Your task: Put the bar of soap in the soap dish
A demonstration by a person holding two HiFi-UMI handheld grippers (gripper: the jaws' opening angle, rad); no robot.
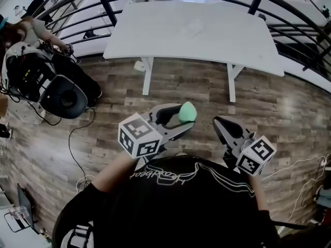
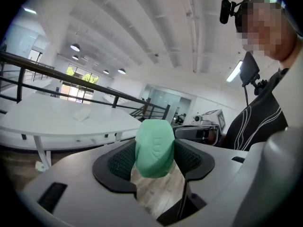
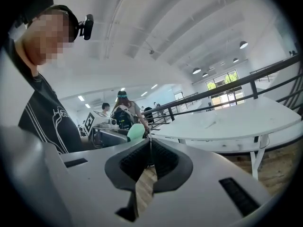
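While the white bench (image 1: 155,40) stands far off across the wooden floor (image 1: 186,87), the left tongs (image 1: 182,120) clamp the green soap (image 2: 154,148); the right tongs (image 1: 219,122) are clenched, empty.

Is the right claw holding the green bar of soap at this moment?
No, the right claw is shut on nothing; the green bar of soap sits clamped in the left claw.
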